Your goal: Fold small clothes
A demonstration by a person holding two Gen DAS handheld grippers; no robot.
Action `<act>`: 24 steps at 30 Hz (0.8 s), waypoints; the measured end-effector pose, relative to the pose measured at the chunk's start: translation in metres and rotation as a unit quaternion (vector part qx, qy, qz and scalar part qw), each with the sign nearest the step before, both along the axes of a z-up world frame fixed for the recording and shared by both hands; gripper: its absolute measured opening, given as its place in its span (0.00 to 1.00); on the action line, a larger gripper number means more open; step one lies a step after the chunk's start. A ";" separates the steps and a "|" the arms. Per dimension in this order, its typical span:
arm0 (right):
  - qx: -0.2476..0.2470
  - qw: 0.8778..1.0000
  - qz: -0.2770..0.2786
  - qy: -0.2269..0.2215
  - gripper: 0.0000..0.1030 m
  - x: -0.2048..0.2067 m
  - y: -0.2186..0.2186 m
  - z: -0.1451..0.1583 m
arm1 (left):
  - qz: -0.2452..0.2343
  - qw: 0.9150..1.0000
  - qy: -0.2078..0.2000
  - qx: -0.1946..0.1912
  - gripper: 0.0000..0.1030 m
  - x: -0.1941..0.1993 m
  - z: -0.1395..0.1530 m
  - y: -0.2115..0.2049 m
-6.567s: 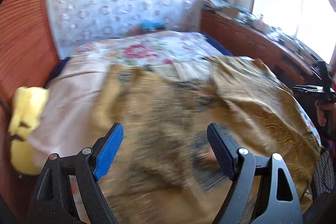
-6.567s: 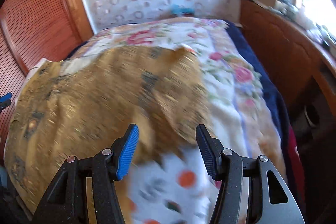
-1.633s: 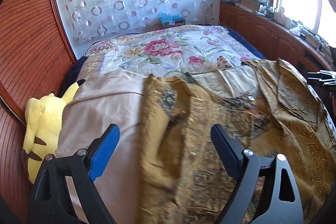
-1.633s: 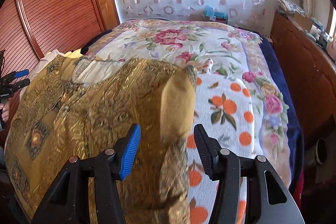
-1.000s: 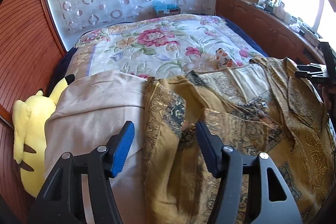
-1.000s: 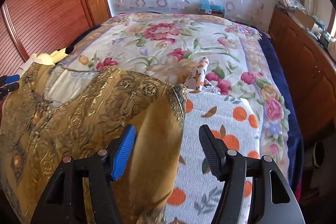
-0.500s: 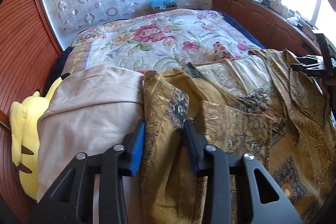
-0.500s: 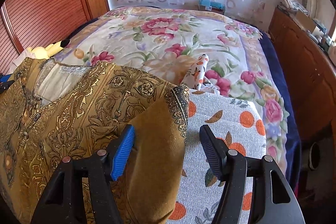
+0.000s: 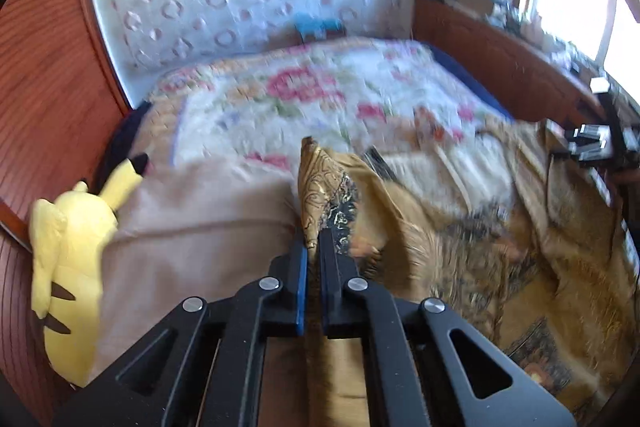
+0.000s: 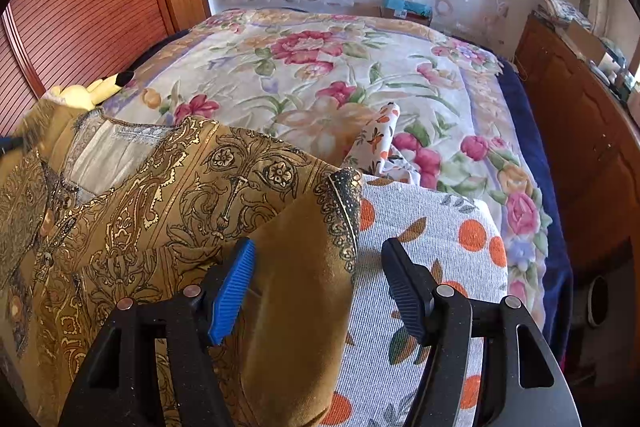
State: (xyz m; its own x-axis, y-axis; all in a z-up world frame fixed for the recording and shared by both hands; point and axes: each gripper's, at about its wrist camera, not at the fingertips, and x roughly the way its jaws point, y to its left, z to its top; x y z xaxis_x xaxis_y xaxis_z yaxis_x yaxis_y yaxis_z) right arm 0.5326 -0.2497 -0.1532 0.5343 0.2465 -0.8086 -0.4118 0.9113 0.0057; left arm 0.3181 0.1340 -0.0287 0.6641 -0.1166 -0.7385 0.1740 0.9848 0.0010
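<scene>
Left hand-held gripper (image 9: 313, 247): matte black plastic frame with triangular cut-outs, four round silver screw heads, and blue pads lining its two fingers. Right hand-held gripper (image 10: 318, 267): the same black frame and silver screws, one ribbed blue pad (image 10: 234, 289), the other finger's ribbed pad dark.

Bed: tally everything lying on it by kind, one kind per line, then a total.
Gold patterned garment: 1
Beige cloth: 1
Orange-dotted white cloths: 2, the second a smaller piece
Yellow plush toy: 1
Floral bedspread: 1
Total: 6
</scene>
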 end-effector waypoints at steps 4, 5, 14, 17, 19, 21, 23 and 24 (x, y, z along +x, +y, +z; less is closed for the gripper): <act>0.018 1.000 -0.001 0.006 0.65 0.005 -0.004 0.001 | 0.002 1.000 -0.008 -0.004 0.06 -0.001 0.012 0.007; 0.020 1.000 -0.001 0.006 0.65 0.006 -0.005 0.002 | 0.002 1.000 -0.006 -0.005 0.06 -0.002 0.012 0.007; 0.015 1.000 0.010 0.001 0.12 -0.004 0.000 0.003 | -0.013 1.000 -0.001 -0.017 0.05 -0.004 0.005 -0.002; 0.020 1.000 0.018 0.001 0.05 -0.008 -0.002 0.007 | -0.020 1.000 -0.009 -0.022 0.05 -0.012 0.011 -0.007; 0.023 1.000 0.019 -0.002 0.05 -0.014 -0.004 0.011 | -0.025 0.999 -0.014 -0.023 0.05 -0.018 0.016 -0.009; 0.025 0.999 0.020 -0.009 0.04 -0.022 -0.006 0.017 | -0.030 0.999 -0.020 -0.021 0.05 -0.027 0.022 -0.013; 0.023 0.999 0.021 -0.018 0.04 -0.029 -0.008 0.025 | -0.032 0.999 -0.025 -0.022 0.05 -0.033 0.027 -0.013; 0.025 0.999 0.022 -0.023 0.04 -0.034 -0.009 0.029 | -0.033 0.999 -0.029 -0.023 0.05 -0.038 0.029 -0.014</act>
